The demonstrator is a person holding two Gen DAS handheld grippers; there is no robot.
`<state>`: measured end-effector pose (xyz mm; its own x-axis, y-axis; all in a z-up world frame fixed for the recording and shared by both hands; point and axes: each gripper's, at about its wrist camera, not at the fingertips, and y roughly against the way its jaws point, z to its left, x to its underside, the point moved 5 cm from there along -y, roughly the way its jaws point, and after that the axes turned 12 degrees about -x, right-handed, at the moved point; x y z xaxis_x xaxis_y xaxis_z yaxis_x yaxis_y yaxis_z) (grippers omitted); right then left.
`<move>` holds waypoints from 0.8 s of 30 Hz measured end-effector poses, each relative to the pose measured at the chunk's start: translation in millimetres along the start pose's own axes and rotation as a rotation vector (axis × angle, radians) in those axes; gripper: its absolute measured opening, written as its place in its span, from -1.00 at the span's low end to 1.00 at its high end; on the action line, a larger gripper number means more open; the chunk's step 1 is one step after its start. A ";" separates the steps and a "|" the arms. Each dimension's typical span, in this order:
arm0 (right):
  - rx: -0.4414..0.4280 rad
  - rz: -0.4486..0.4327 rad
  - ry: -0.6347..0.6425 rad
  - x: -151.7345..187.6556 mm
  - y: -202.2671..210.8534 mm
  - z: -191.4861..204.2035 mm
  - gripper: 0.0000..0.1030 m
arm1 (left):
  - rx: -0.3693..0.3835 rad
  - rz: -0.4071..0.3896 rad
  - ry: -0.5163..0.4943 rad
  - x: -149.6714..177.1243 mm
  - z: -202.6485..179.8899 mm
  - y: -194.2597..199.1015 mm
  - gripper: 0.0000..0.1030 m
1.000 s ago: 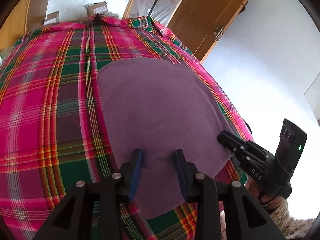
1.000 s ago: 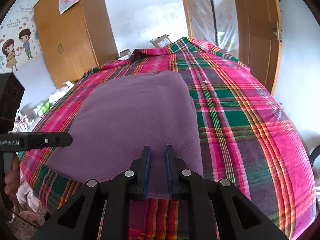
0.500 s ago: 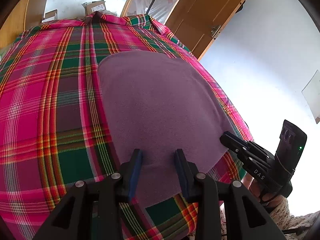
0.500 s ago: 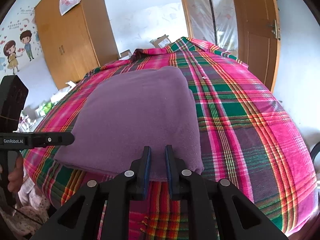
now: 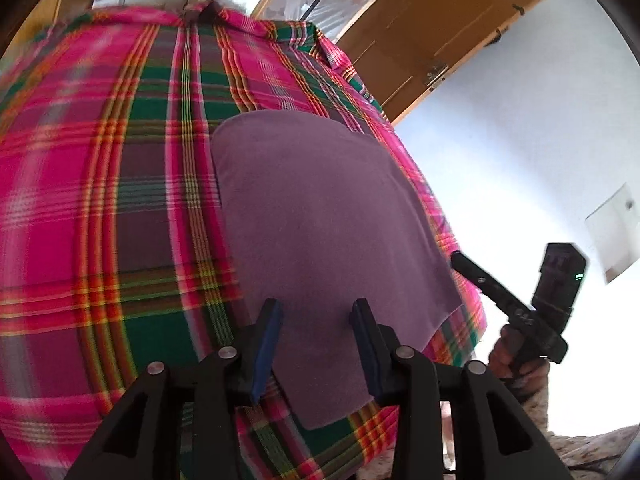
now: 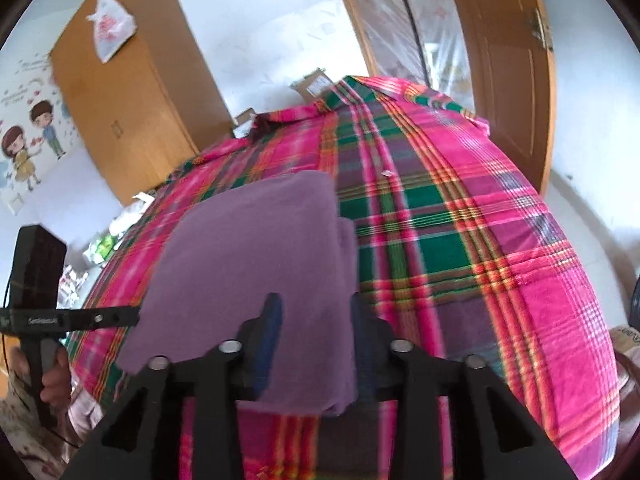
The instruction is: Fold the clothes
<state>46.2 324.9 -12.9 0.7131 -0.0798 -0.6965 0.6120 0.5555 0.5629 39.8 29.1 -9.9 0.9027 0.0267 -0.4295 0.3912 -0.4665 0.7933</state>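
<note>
The purple cloth (image 5: 320,216) (image 6: 256,264) is lying folded into a thick rectangle on the plaid cover (image 5: 100,200) (image 6: 460,240), close to the near edge and toward one corner of it. Its layered edge is showing along the right side in the right wrist view, and its near corner is hanging a little over the cover's edge in the left wrist view.

Your left tool (image 5: 316,336) is standing wide, with the cloth's near edge lying in the gap between its blue-padded fingers (image 5: 266,340), and nothing is being pinched there. Your right tool (image 6: 316,332) is also standing wide, its fingers straddling the near end of the cloth; whether they are touching the fabric I cannot tell. Seen from the left wrist, your right tool (image 5: 476,276) is pointing at the cloth's right corner, just beside it, with your hand (image 5: 508,352) gripping its handle. Seen from the right wrist, your left tool (image 6: 120,316) is reaching in level with the cloth's left edge, your other hand (image 6: 54,380) below it.

Outward, the cover is draping over the whole surface, a small white speck (image 6: 387,173) sitting on it beyond the cloth. Behind it a wooden wardrobe (image 6: 132,92) is standing with a plastic bag (image 6: 110,26) hanging on it, a cartoon sticker (image 6: 28,148) is showing on the wall, and a wooden door (image 6: 504,60) (image 5: 432,36) is standing open.
</note>
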 end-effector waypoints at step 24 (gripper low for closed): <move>-0.394 0.298 -0.244 -36.9 -63.4 -45.5 0.16 | 0.258 0.203 0.259 -42.9 40.6 -49.0 0.06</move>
<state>-34.5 330.2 -43.1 0.9231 -0.0352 -0.3829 0.2306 0.8476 0.4780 -25.3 14.9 -47.8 0.9849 0.1177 -0.1271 0.1731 -0.6902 0.7026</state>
